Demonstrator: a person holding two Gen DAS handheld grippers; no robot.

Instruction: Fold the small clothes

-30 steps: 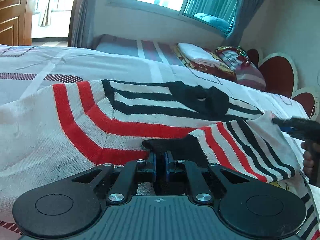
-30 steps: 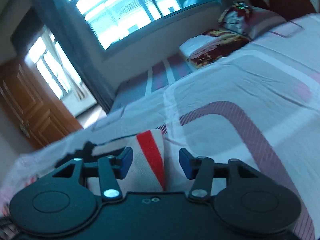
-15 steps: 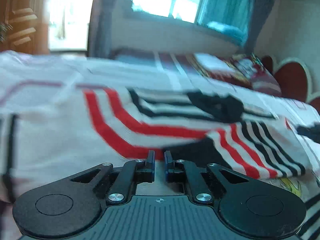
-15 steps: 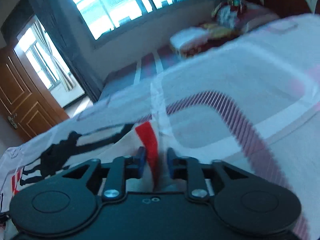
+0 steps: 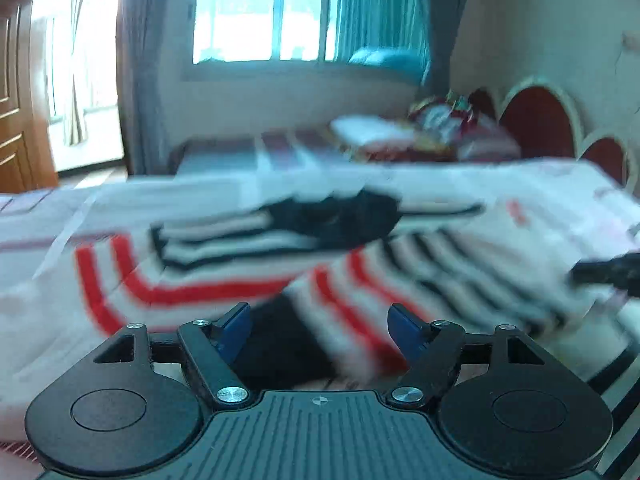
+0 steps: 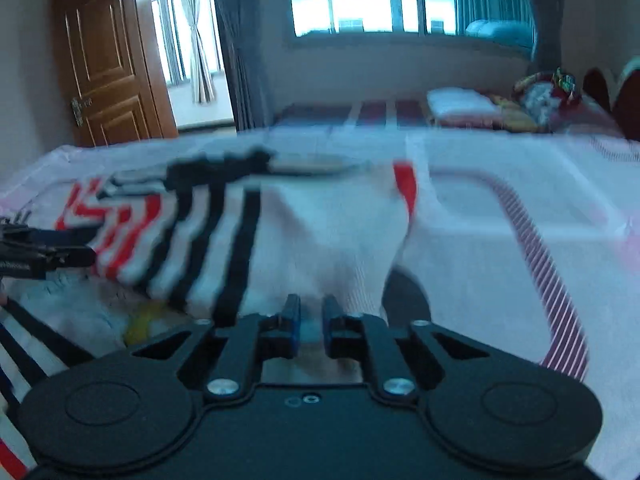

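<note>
A white knitted garment (image 5: 200, 280) with red and black stripes lies partly folded on the bed, blurred by motion. My left gripper (image 5: 320, 330) hovers over its near folded edge. Its jaws are opening, the blue pads (image 5: 236, 328) stand wide apart, and the cloth lies below them unpressed. In the right wrist view the same garment (image 6: 320, 232) is raised off the sheet, with a shadow under it. My right gripper (image 6: 312, 320) is closing, its pads nearly together on a white fold. Each gripper also shows in the other's view: the right gripper (image 5: 608, 272) and the left gripper (image 6: 40, 256).
The bed sheet (image 6: 500, 220) is white with maroon striped bands. Another cloth with black stripes and a yellow print (image 6: 80, 320) lies under the garment's near side. Pillows (image 5: 420, 136) and a red headboard (image 5: 536, 120) are at the far right, a wooden door (image 6: 104, 72) at the far left.
My left gripper went from shut on the garment's black-edged fold to wide open, letting it go. My right gripper narrowed around the red-striped edge and carried it sideways, lifting the cloth.
</note>
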